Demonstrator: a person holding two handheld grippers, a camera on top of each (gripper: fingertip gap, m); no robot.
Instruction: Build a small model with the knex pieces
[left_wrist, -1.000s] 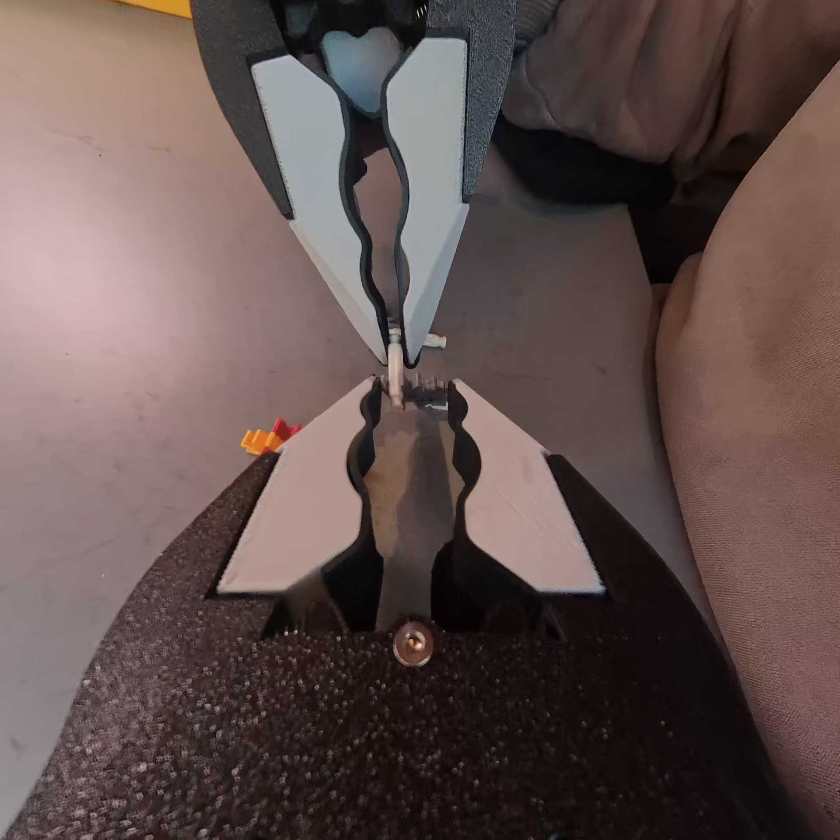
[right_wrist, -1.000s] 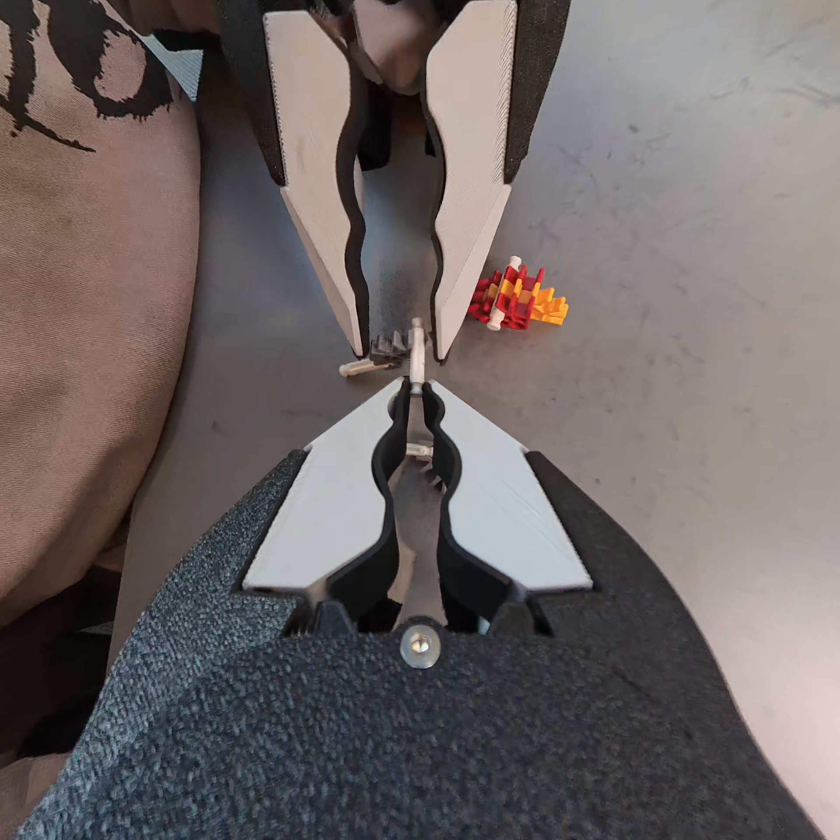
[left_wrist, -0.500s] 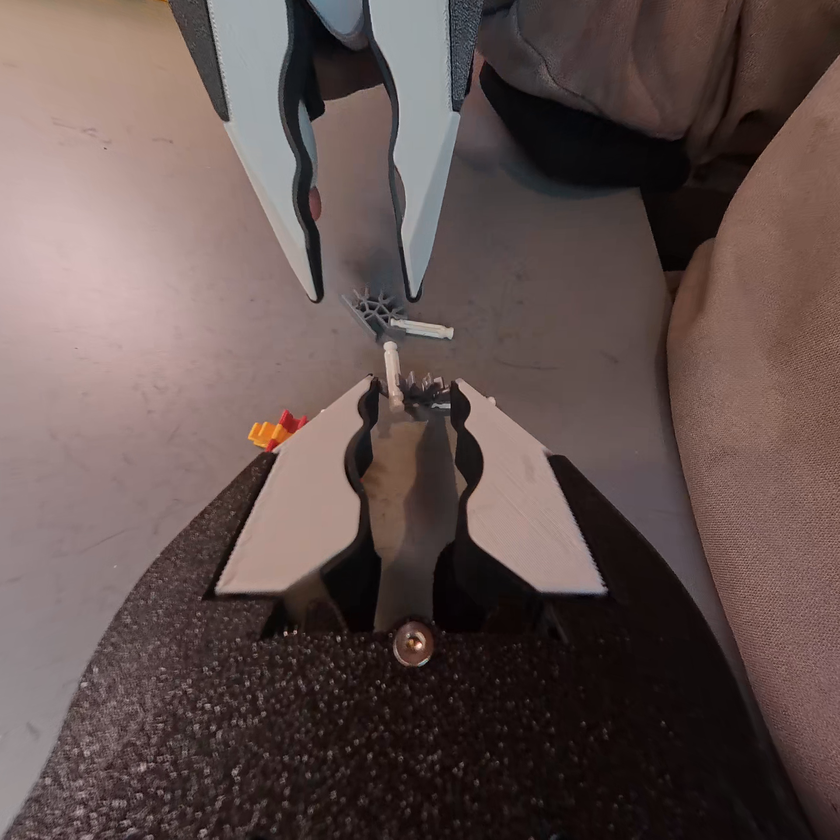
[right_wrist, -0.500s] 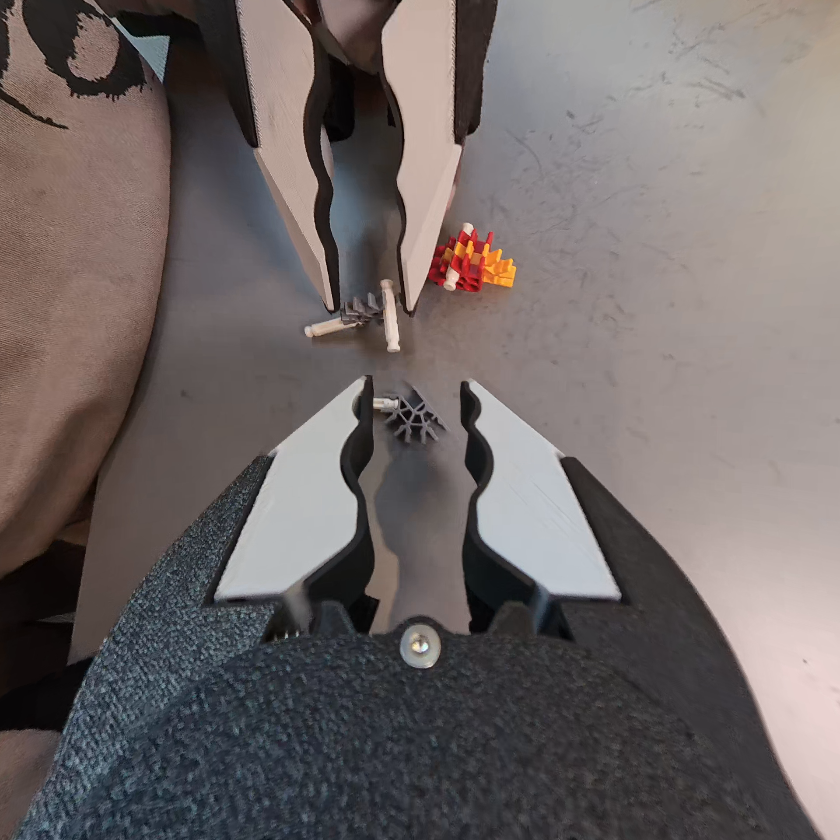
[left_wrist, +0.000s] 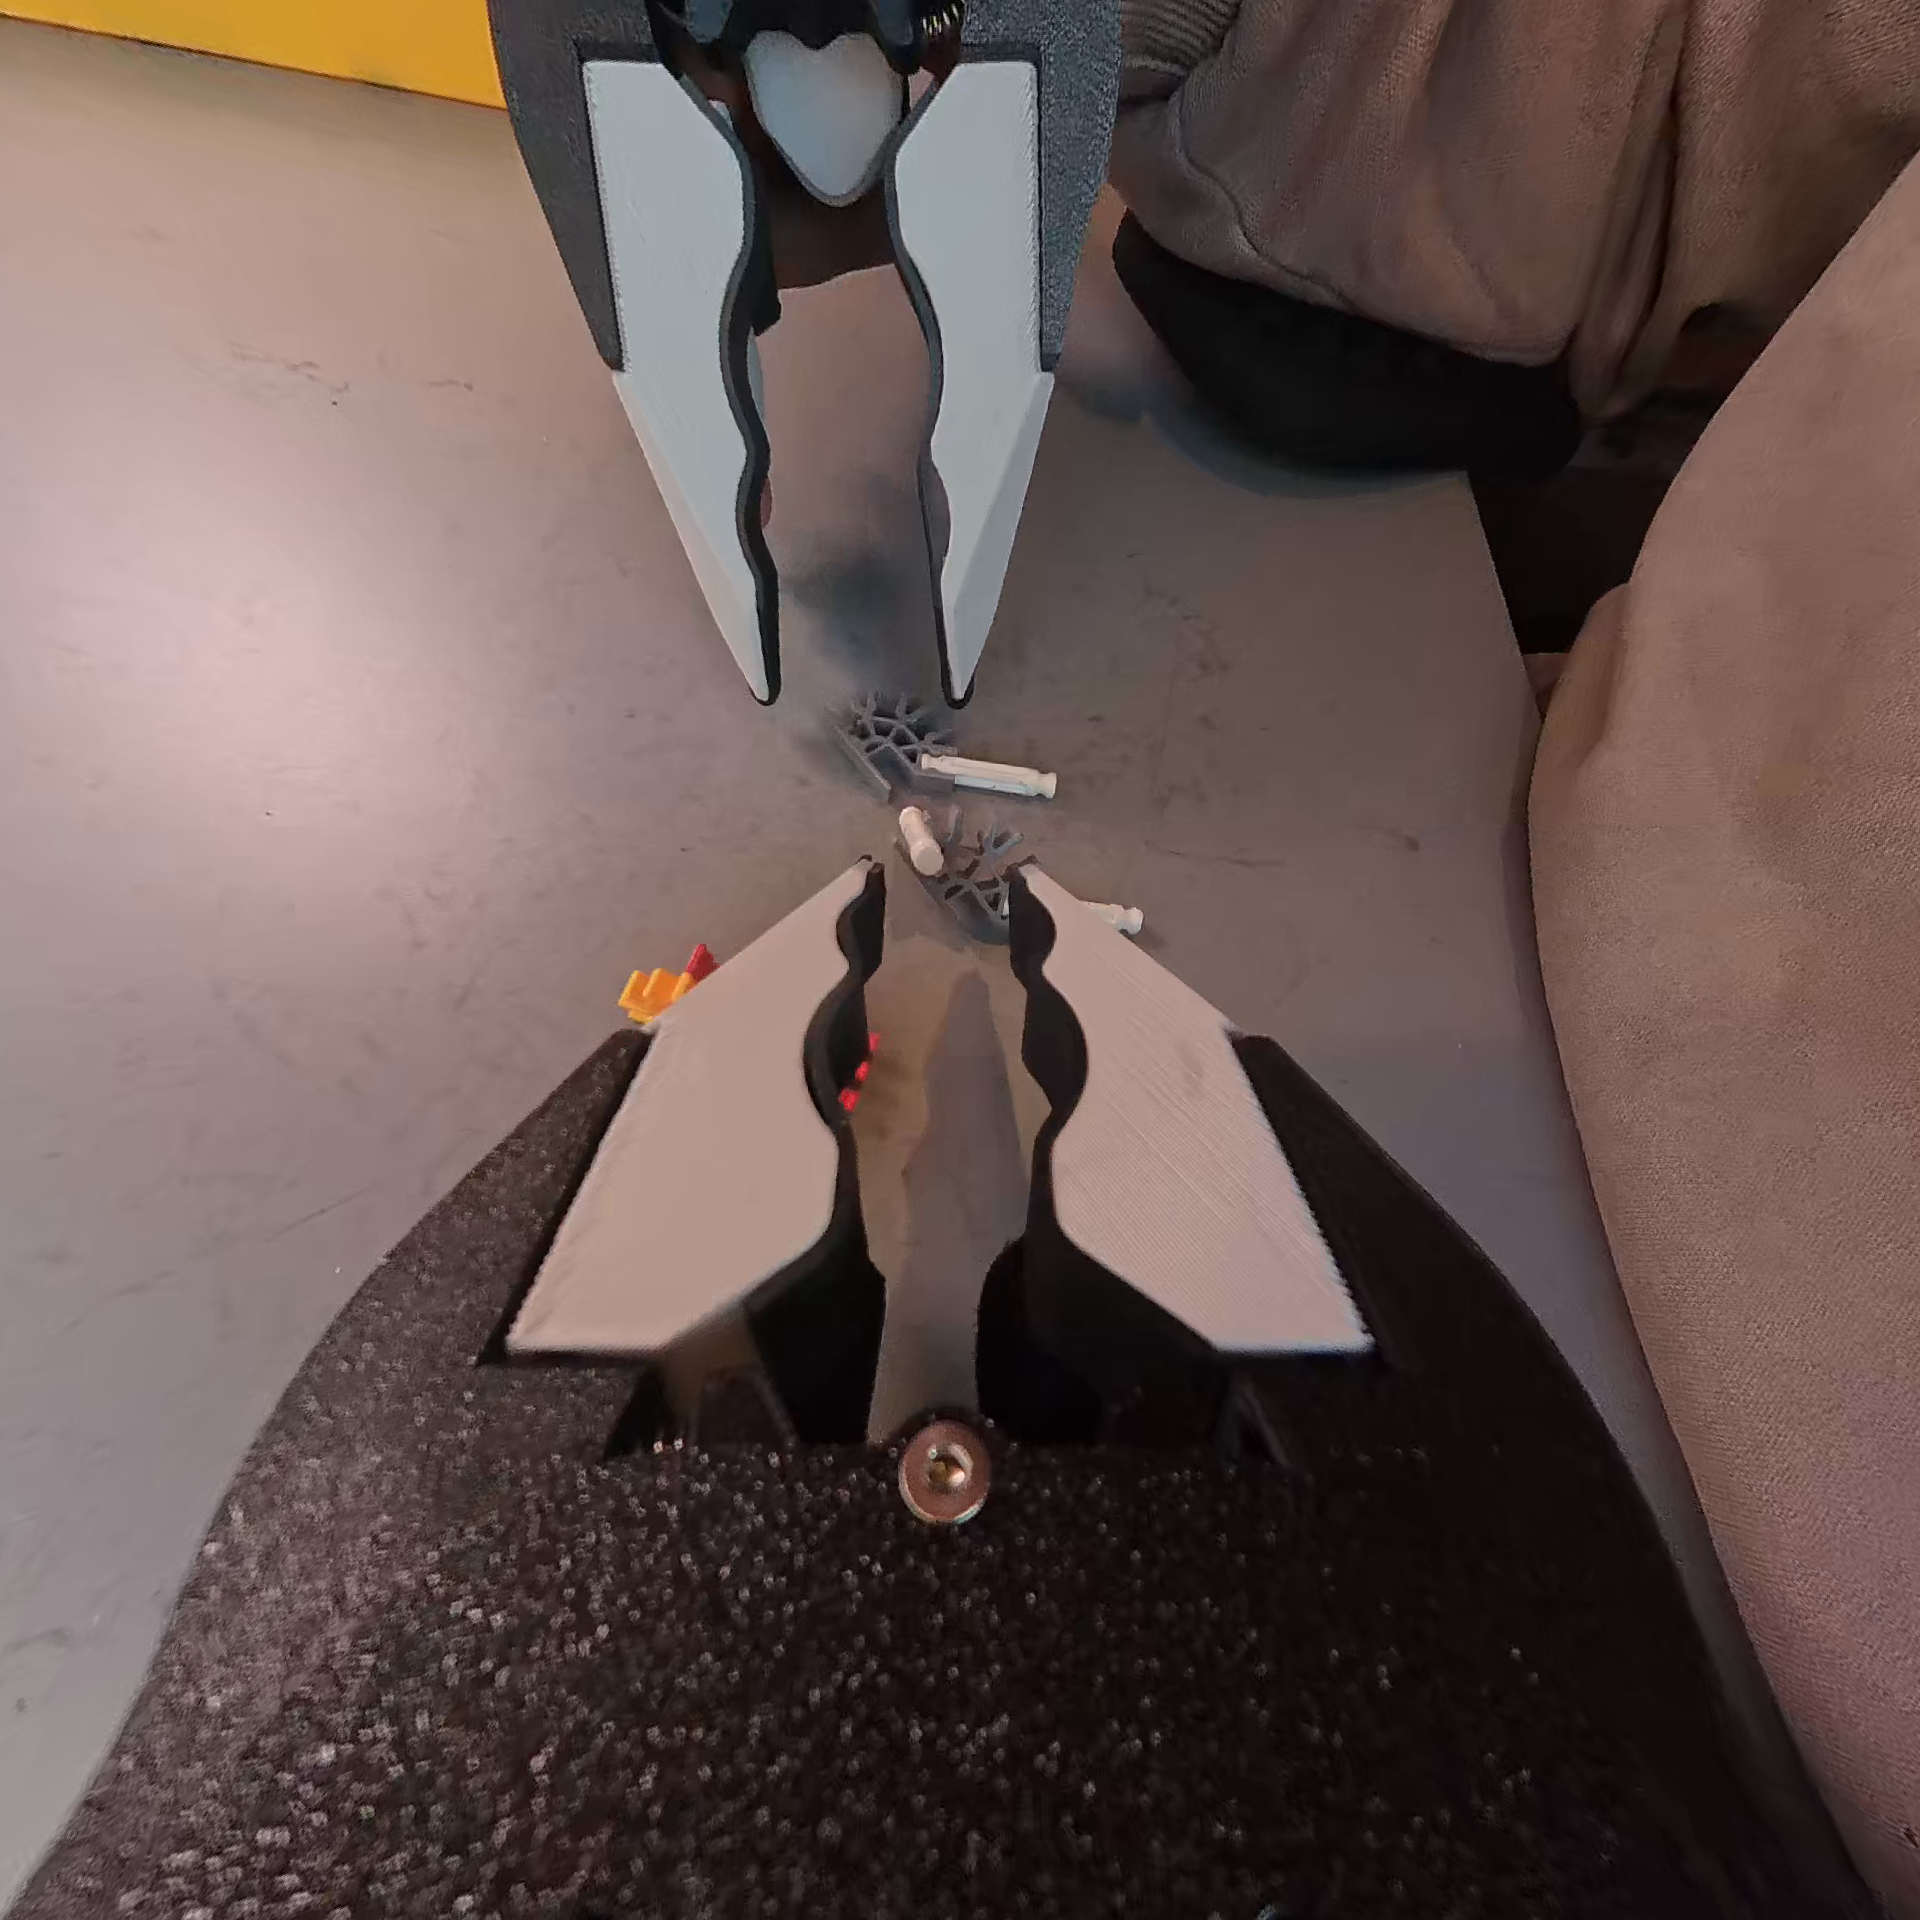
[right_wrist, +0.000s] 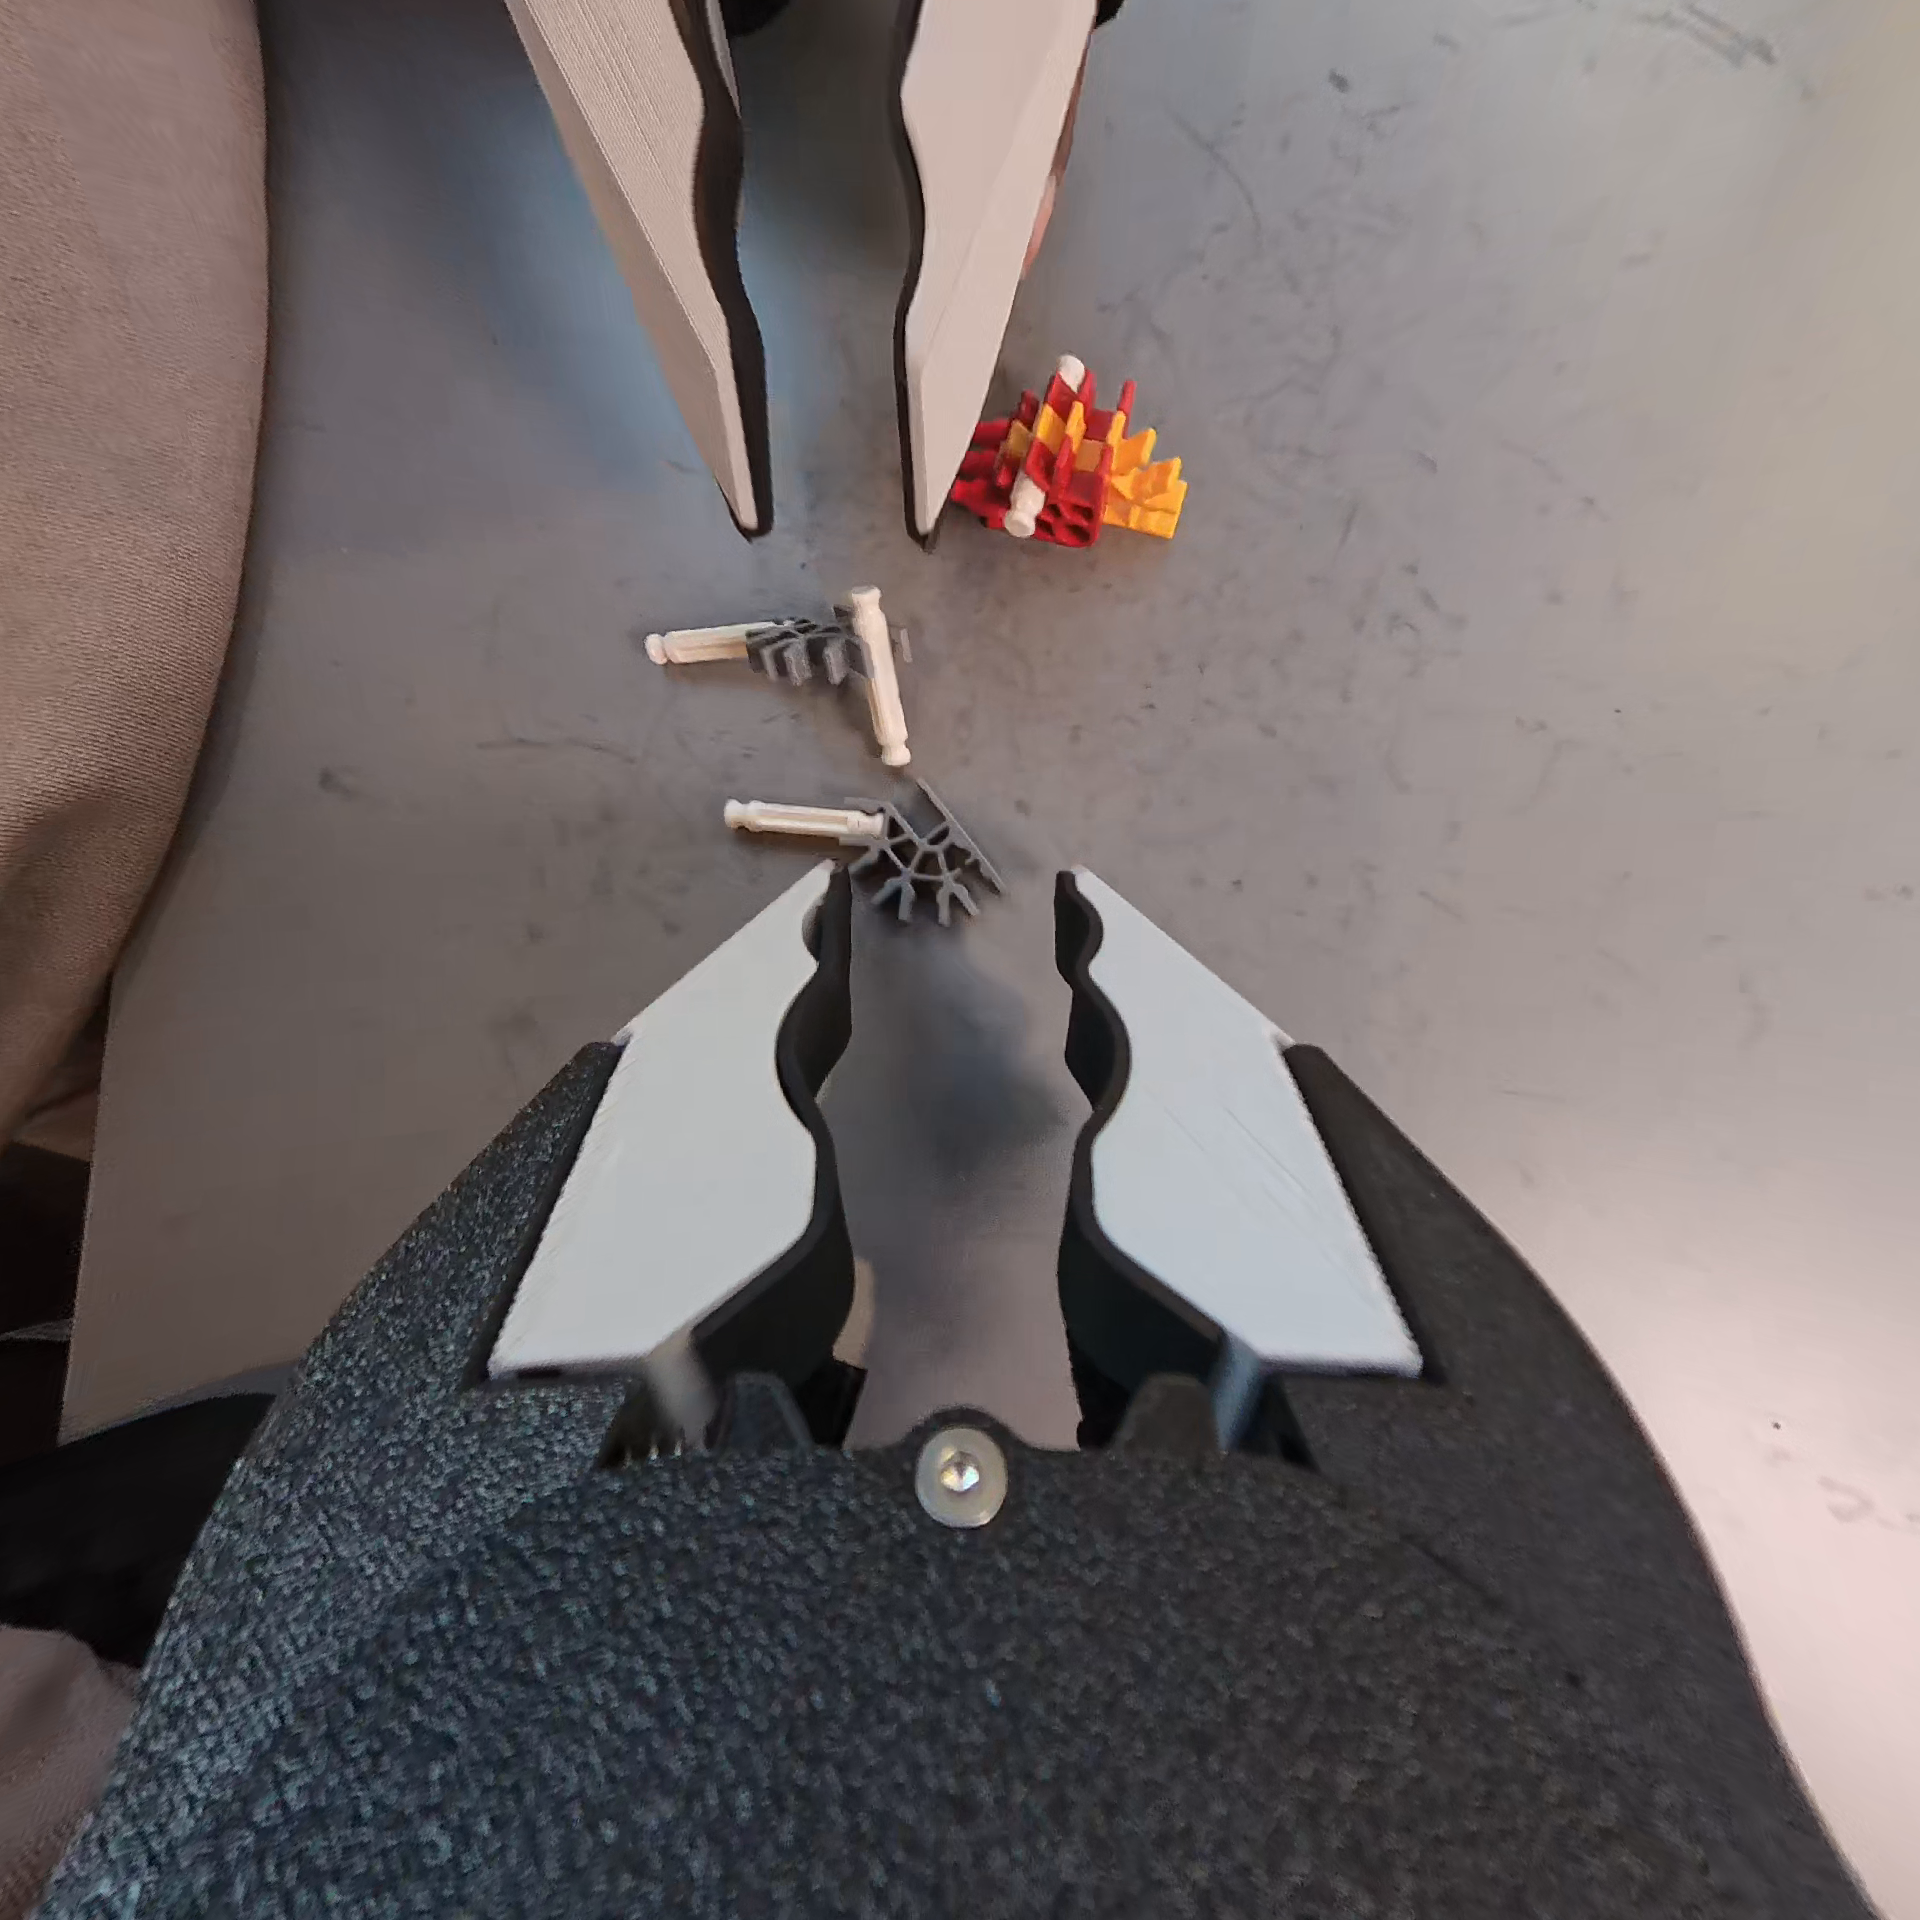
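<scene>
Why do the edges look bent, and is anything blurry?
Both views: wide-angle bending at the edges. Right wrist view: grey star-shaped plastic connector crisp, right gripper fingers slightly soft. Left wrist view: dark shadow on the grey tabletop under the right gripper.

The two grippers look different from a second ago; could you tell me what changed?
Both let go: the right gripper opened first, then the left gripper, and they drew apart. The two grey connector pieces now lie separate on the table. The red-yellow cluster stayed put.
</scene>
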